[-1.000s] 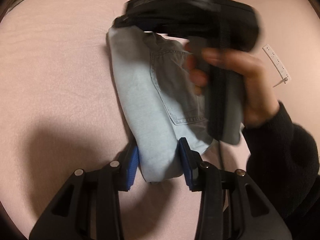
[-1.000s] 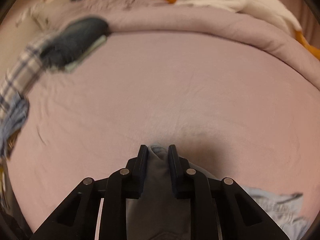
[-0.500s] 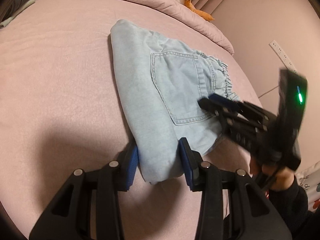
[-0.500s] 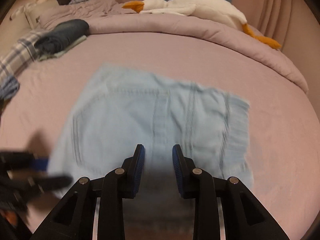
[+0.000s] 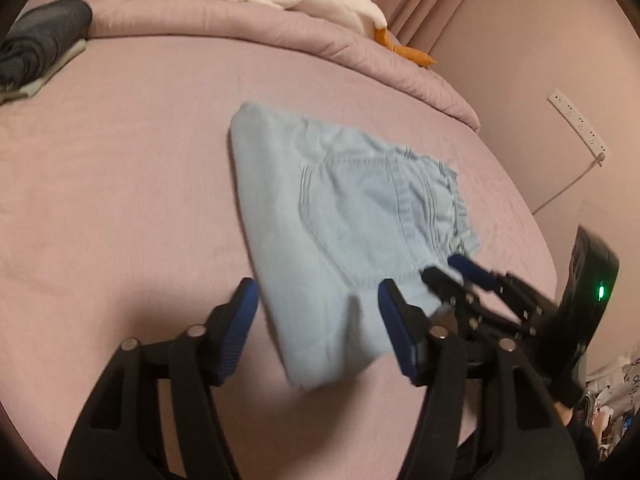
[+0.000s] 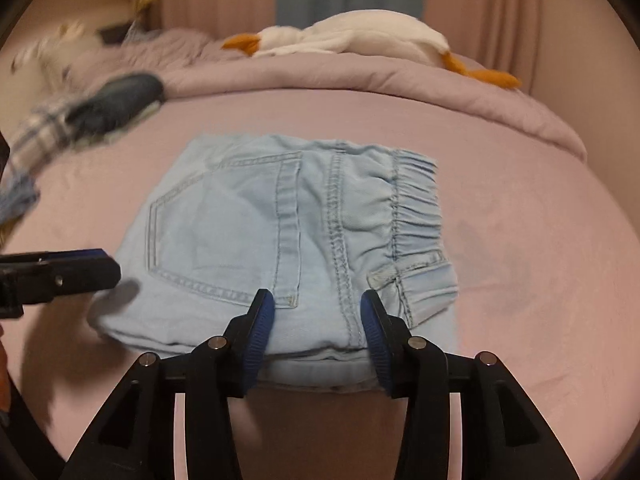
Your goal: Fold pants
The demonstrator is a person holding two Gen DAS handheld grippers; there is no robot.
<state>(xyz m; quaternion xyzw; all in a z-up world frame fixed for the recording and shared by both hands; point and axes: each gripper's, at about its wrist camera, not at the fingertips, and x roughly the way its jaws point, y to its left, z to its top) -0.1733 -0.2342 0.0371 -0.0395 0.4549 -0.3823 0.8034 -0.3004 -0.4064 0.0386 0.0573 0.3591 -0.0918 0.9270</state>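
Light blue denim pants [image 5: 340,208] lie folded into a compact stack on the pink bed sheet [image 5: 120,200], back pocket and elastic waistband up. My left gripper [image 5: 316,292] hovers over the stack's near corner. Its jaws are opening, and the fabric lies loose between the blue pads without being pressed. In the right wrist view the pants [image 6: 248,232] fill the middle. My right gripper [image 6: 316,300] is at their near folded edge with its jaws opening and the pads apart on either side of the seam. The right gripper [image 5: 456,272] also shows beside the waistband, and the left gripper [image 6: 80,268] enters from the left.
A white plush goose [image 6: 352,36] lies on the rolled pink duvet [image 6: 400,80] at the far side. Folded dark clothes [image 5: 36,40] and a plaid garment [image 6: 36,136] sit far left. A power strip [image 5: 576,124] hangs on the wall to the right.
Both grippers' jaws have spread and let go of the fabric. The right gripper swept across with the folded part and now rests at the stack's near edge. The left gripper lifted a little.
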